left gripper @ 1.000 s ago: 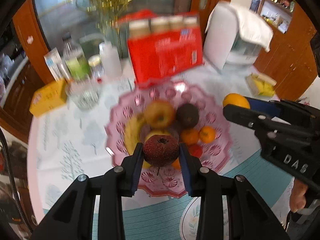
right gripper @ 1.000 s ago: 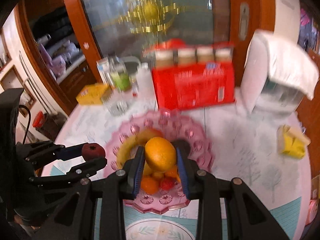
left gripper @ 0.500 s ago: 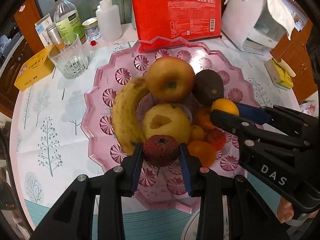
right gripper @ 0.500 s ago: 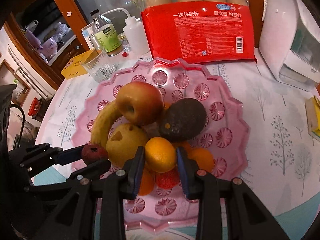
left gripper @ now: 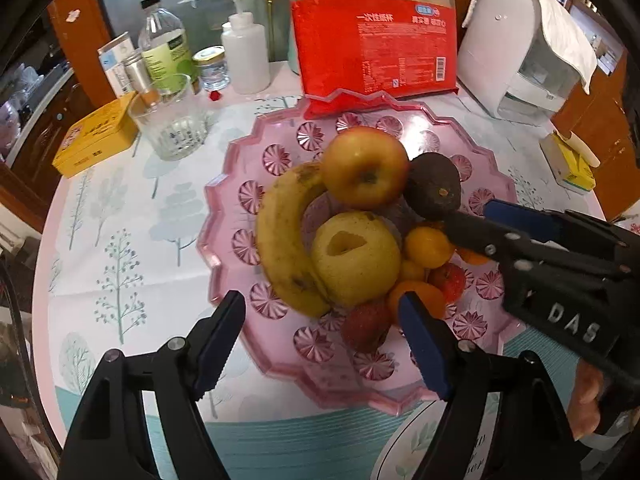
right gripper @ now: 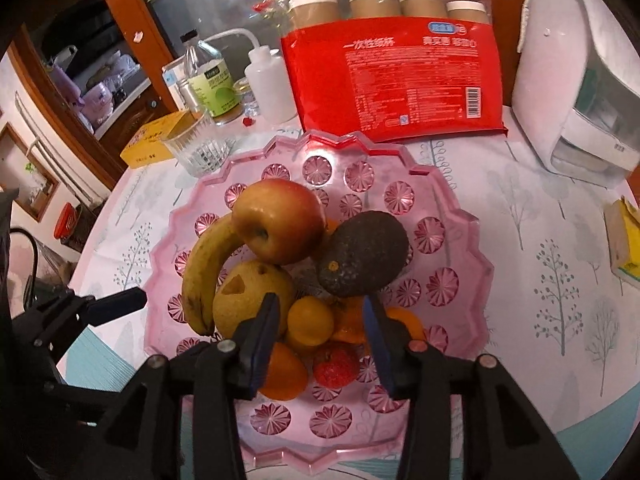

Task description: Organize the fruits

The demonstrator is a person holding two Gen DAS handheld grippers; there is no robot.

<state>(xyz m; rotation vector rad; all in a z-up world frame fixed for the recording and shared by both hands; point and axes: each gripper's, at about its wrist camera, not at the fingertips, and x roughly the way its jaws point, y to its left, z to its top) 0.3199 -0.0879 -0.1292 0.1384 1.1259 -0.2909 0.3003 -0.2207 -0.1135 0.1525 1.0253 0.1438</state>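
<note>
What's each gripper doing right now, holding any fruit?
Left gripper: opening, nothing held; dark red fruit released.
Right gripper: opening, small orange lies loose between jaws.

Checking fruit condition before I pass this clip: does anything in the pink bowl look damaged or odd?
Yes. The yellow-green pear, beside the banana in the pink bowl, has a wedge-shaped notch cut into its skin, showing pale flesh. The other fruit looks whole and nothing is spilled.

Both wrist cameras looked steeply down along their fingers, close above the pink fruit tray (left gripper: 224,200) on the tabletop (left gripper: 120,216). The left view sat nearer the tray's left edge; both shared the tray (right gripper: 472,240) and red package (right gripper: 400,80).
</note>
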